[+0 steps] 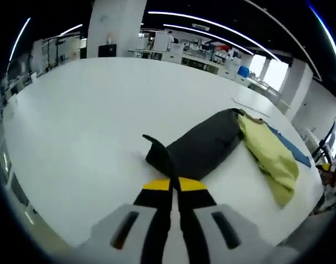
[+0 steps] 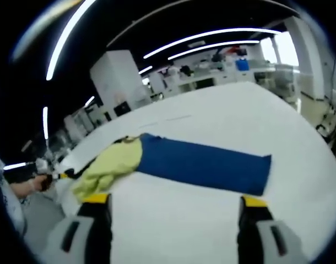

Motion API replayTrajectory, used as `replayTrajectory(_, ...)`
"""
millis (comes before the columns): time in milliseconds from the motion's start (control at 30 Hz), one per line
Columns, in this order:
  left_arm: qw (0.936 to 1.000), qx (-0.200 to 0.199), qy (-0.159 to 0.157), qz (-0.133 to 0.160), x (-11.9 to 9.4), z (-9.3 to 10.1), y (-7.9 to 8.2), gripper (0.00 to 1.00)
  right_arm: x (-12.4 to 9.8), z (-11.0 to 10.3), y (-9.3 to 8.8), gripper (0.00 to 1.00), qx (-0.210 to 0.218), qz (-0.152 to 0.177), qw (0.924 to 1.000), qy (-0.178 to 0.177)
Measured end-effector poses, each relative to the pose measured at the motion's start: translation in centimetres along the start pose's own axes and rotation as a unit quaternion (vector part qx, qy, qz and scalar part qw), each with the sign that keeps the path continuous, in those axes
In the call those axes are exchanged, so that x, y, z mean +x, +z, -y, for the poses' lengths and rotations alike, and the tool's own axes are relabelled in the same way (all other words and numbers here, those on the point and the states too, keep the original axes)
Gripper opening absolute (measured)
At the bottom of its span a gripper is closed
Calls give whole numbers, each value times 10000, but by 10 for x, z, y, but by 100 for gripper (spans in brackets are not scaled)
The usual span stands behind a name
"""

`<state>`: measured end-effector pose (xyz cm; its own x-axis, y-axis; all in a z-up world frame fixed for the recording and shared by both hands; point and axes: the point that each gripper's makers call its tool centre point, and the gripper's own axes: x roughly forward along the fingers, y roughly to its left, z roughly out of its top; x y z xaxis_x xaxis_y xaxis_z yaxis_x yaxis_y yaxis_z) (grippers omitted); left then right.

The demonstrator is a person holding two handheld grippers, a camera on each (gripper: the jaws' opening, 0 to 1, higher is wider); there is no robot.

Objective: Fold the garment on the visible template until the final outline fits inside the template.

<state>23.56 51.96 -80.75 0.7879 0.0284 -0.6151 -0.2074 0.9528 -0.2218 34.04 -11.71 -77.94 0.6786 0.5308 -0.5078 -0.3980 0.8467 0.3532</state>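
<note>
A broad white surface [image 1: 85, 115] carries everything, its far edge bordered by a workshop room with benches, a white pillar [image 1: 115, 27] and long ceiling light strips [image 2: 206, 37].

In the left gripper view the garment lies right of centre on the surface: a dark grey part [image 1: 204, 144], long and rolled-looking, runs from the near middle toward the far right, with a pointed corner of cloth sticking up at its near-left end. A yellow-green part [image 1: 270, 157] is bunched against its far right end and drapes toward the near right. A strip of blue [image 1: 292, 147] shows just beyond the yellow-green cloth, lying flat on the surface.

In the right gripper view the blue part [image 2: 204, 164] is a long flat band across the middle of the surface, its right end cut square. The yellow-green cloth [image 2: 110, 165] is crumpled at its left end, touching it. At the far left edge a person's hand [image 2: 38, 183] shows.

The left gripper [image 1: 172, 186] has its yellow-tipped jaws closed together, pinching the near edge of the dark grey cloth. The right gripper [image 2: 173, 206] holds its jaws wide apart, empty, above bare surface just near the blue band.
</note>
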Motion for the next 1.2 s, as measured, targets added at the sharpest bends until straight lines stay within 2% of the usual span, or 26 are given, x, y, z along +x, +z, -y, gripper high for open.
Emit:
replayTrajectory(100, 9998, -119, -60, -172, -1, 1, -8, 0, 0, 0, 0, 96, -1, -1, 10000, 6)
replayTrajectory(167, 9998, -98, -76, -181, -1, 0, -12, 0, 0, 0, 0, 96, 10, 11, 10000, -1)
replayTrajectory(267, 9983, -291, -254, -447, -3, 4, -22, 0, 0, 1, -2, 96, 19, -3, 10000, -1)
replayTrajectory(333, 9987, -275, -236, -354, -3, -2, -21, 0, 0, -1, -2, 96, 30, 16, 10000, -1)
replayTrajectory(467, 9976, -326, -354, -491, -4, 1, -26, 1, -1, -2, -4, 96, 37, 2, 10000, -1)
replayTrajectory(533, 9978, -222, -388, -490, -9, 3, -24, 3, -1, -1, -5, 96, 47, 2, 10000, 1)
replayTrajectory(567, 9978, -219, -384, -498, -11, 3, -24, 6, -1, 0, -4, 96, 60, 21, 10000, -2)
replayTrajectory(600, 9978, -239, -346, -518, -13, 1, -24, 14, -1, 0, -4, 96, 67, 24, 10000, -1)
replayTrajectory(667, 9984, -234, -287, -420, -14, -3, -20, 24, -1, 0, -5, 96, 67, 7, 10000, -6)
replayTrajectory(800, 9980, -422, -266, -384, -13, -12, -16, 27, 0, 0, -6, 96, 73, 12, 10000, 1)
replayTrajectory(900, 9981, -424, -83, -433, -8, -27, -18, 43, 0, 0, -5, 96, 76, 9, 10000, 6)
replayTrajectory(967, 9986, -354, 34, -404, -7, -32, -17, 48, 0, -2, -5, 96, 70, 16, 10000, 2)
replayTrajectory(1033, 9986, -284, 61, -447, -1, -38, -17, 40, -1, -3, -5, 96, 86, 30, 10000, 4)
replayTrajectory(1100, 9987, -62, 229, -459, 5, -48, -14, 31, -1, -1, -5, 96, 73, 12, 10000, -15)
replayTrajectory(1200, 9978, 237, 423, -462, 12, -60, -10, 30, -4, -2, -3, 96, 78, 40, 10000, -32)
